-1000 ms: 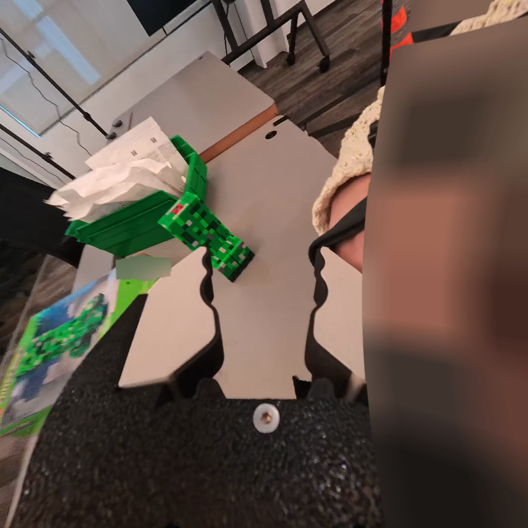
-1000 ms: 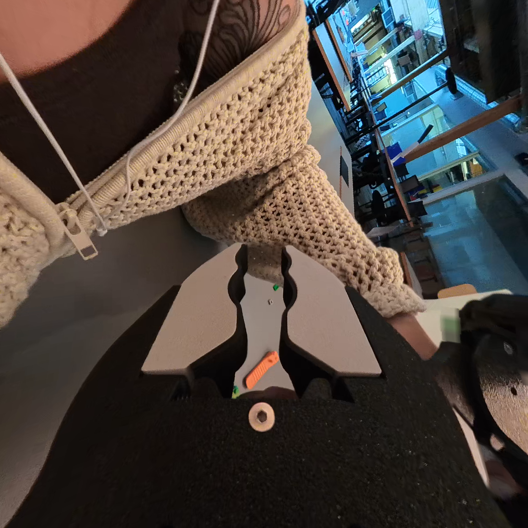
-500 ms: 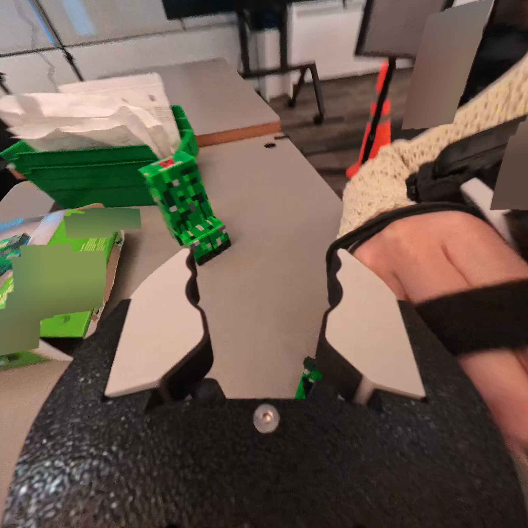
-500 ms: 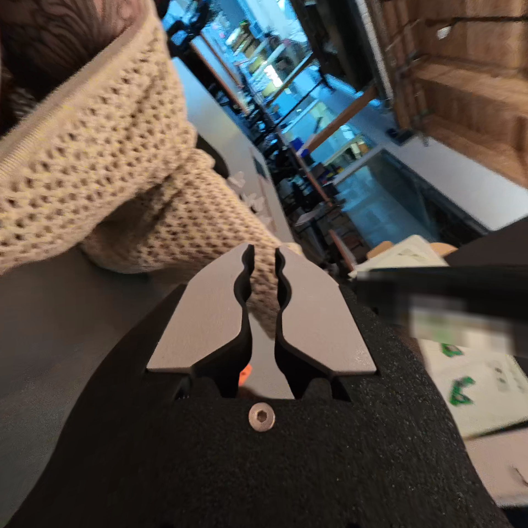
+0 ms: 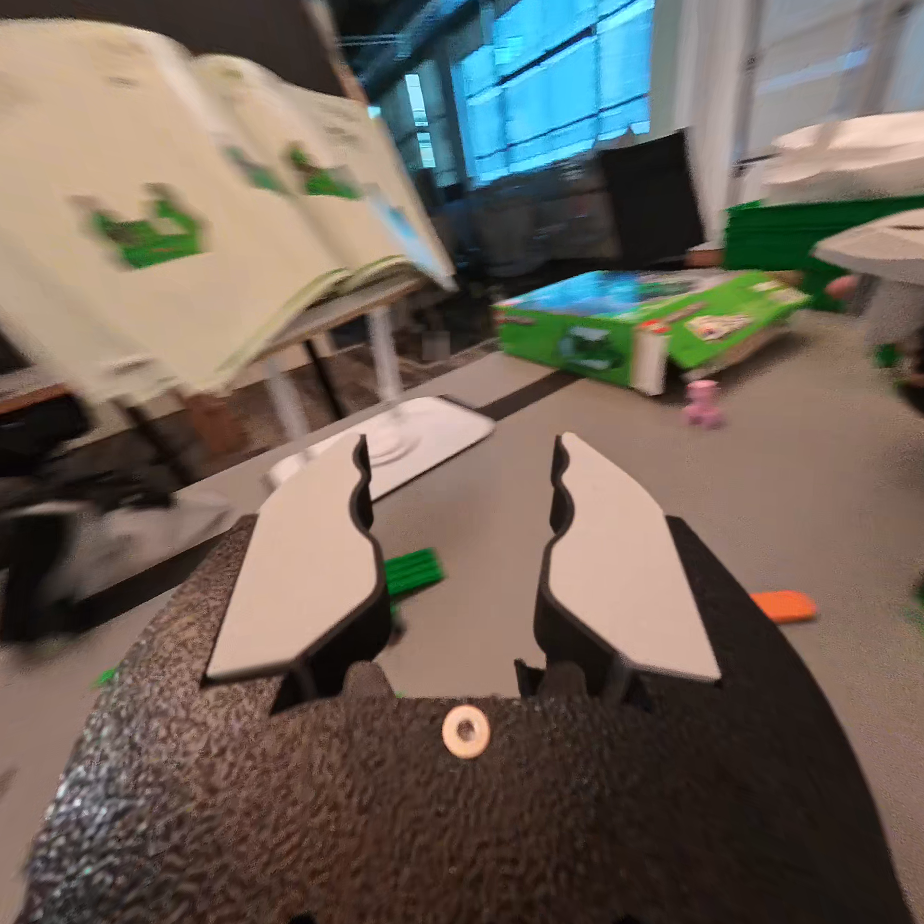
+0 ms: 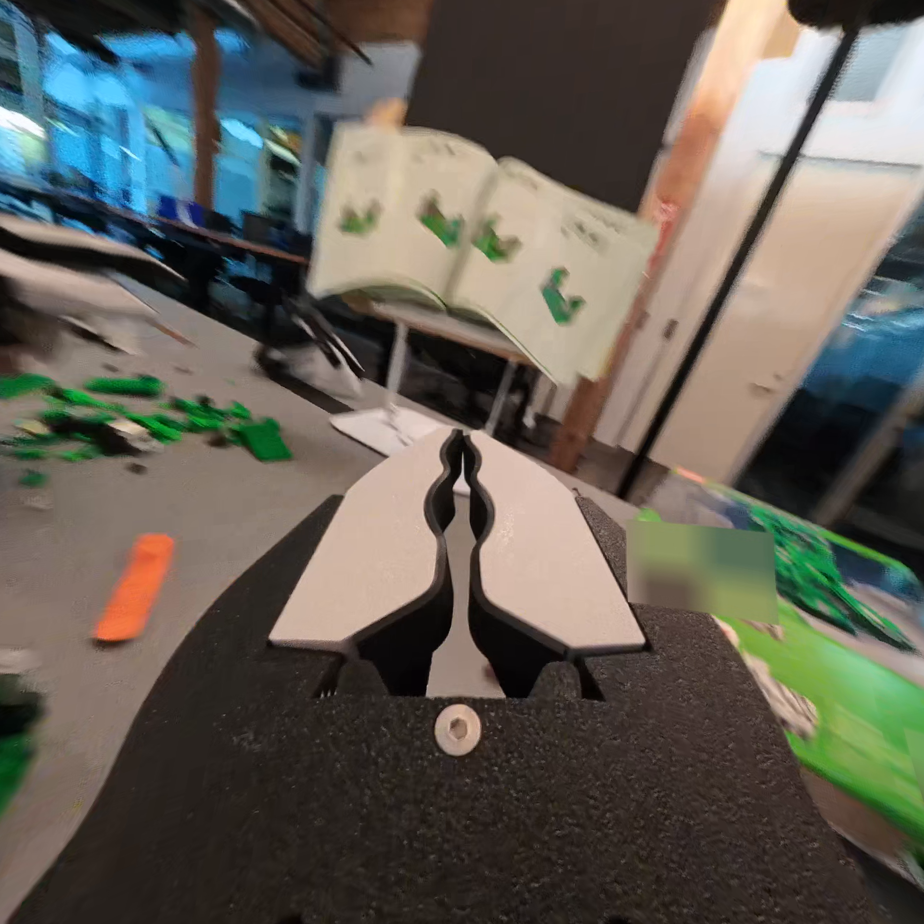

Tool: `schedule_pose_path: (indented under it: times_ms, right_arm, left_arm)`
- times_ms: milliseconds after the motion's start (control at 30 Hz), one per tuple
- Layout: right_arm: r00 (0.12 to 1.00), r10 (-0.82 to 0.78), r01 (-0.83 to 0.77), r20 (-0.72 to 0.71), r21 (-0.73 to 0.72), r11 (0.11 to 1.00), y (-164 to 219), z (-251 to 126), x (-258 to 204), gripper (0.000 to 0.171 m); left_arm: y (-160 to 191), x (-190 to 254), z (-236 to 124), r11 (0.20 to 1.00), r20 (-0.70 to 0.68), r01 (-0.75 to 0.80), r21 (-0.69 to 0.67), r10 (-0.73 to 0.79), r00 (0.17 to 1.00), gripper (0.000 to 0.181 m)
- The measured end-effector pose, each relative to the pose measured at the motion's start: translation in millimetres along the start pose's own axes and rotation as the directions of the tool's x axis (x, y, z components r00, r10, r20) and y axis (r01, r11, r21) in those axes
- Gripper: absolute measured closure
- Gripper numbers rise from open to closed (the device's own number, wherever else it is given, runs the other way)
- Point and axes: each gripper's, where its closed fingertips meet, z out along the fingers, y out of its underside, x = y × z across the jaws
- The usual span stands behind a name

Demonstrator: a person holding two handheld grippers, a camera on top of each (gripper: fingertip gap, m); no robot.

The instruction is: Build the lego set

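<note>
In the left wrist view, an open booklet (image 5: 165, 200) with green pictures is seen at the upper left, held up on a white stand (image 5: 400, 440). The left tool (image 5: 460, 480) is seen in the middle, spread wide open, with nothing held in it. A green brick (image 5: 412, 577) is seen on the grey counter (image 5: 750, 500) just beside its left finger. A green box (image 5: 645, 320) is seen at the upper right, with a small pink figure (image 5: 702, 405) near it. An orange piece (image 5: 782, 606) is seen at the right edge.

In the right wrist view, a pile of loose green bricks (image 6: 125, 420) is seen at the left, and the orange piece (image 6: 136, 585) lies below it. The right tool (image 6: 460, 445) is seen in the middle, closed almost to touching at the tips, with nothing held. The booklet (image 6: 470, 260) stands above it. The green box (image 6: 825, 650) is seen at the right.
</note>
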Motion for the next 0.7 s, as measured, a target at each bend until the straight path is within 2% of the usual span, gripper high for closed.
schedule_pose_path:
  times_ms: [133, 267, 467, 633, 700]
  right_arm:
    - [0.996, -0.045, 0.034, -0.076, -0.137, 0.990, 45.6, -0.2, 19.2, 0.171]
    - [0.988, -0.066, 0.041, -0.138, -0.176, 0.984, 57.8, -7.0, 28.4, 0.171]
    - [0.990, 0.034, -0.054, -0.138, -0.144, 0.988, 55.8, -13.6, 36.0, 0.171]
    - [0.996, 0.075, -0.075, -0.038, -0.009, 0.997, 41.1, -16.6, 28.4, 0.170]
    - [0.998, 0.071, -0.071, -0.004, -0.006, 0.997, 40.7, -14.8, 23.4, 0.154]
  left_arm:
    - [18.7, -86.0, -43.6, 1.000, 0.265, 0.007, -0.020, -0.001, 0.964, 0.116]
    - [41.6, -134.8, -73.8, 0.999, 0.403, 0.045, -0.008, -0.039, 0.914, 0.117]
    - [66.3, -154.1, -82.2, 0.971, 0.410, 0.229, 0.060, -0.234, 0.882, 0.129]
    - [64.6, -154.3, -87.4, 0.987, 0.442, 0.146, 0.073, -0.163, 0.882, 0.122]
    - [62.9, -153.6, -86.4, 0.992, 0.455, 0.103, 0.073, -0.125, 0.881, 0.115]
